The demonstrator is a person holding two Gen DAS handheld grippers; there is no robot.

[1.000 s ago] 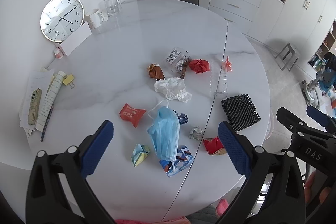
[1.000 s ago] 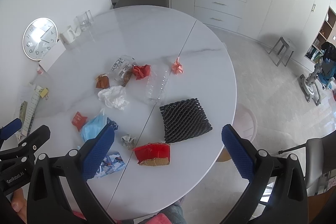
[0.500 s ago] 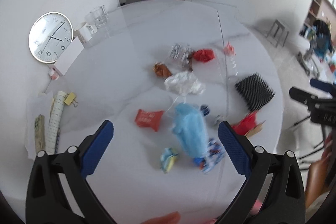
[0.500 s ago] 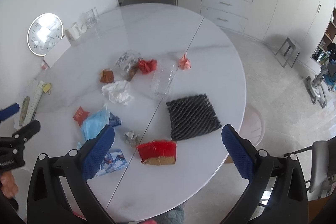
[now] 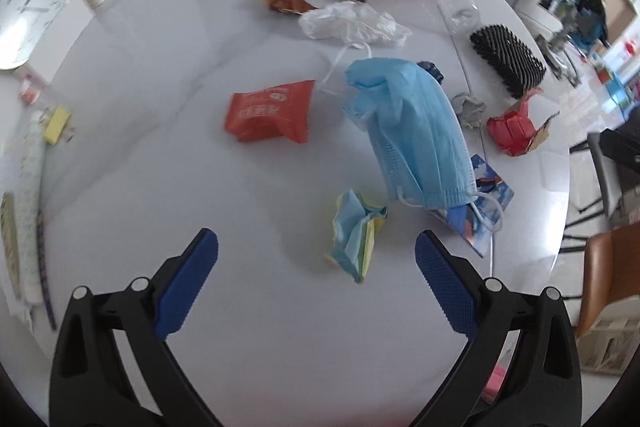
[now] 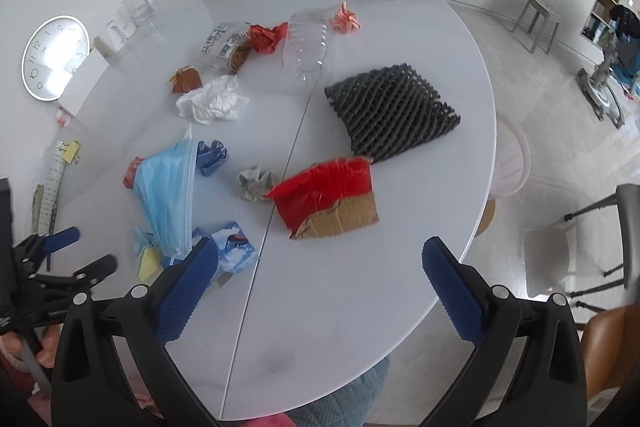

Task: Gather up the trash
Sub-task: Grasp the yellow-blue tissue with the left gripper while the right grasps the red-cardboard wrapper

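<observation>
The left gripper (image 5: 316, 259) hangs low over the near part of the white table (image 5: 160, 87) with its blue pads spread wide and nothing between them; the crumpled yellow-and-blue paper (image 5: 356, 231) lies just beyond the tips, slightly right of their midline. The right gripper (image 6: 320, 267) is likewise wide open and empty, held higher over the near edge, with the red-taped cardboard scrap (image 6: 328, 197) just ahead of it. Beyond the left tongs, the blue face mask (image 5: 416, 135) is draped over a printed blue-and-white carton (image 5: 486, 203), and a red packet (image 5: 272, 111) lies to its left. Farther off sit a white plastic wad (image 5: 352, 25), a clear bottle (image 6: 306, 45) and a black foam mesh (image 6: 392, 111). All of this looks light. The paper wad should crush softly, so a pinch across its raised middle would probably hold. The mask is limp and would likely drag its ear loops, so gathering its bunched upper fold seems safest.
</observation>
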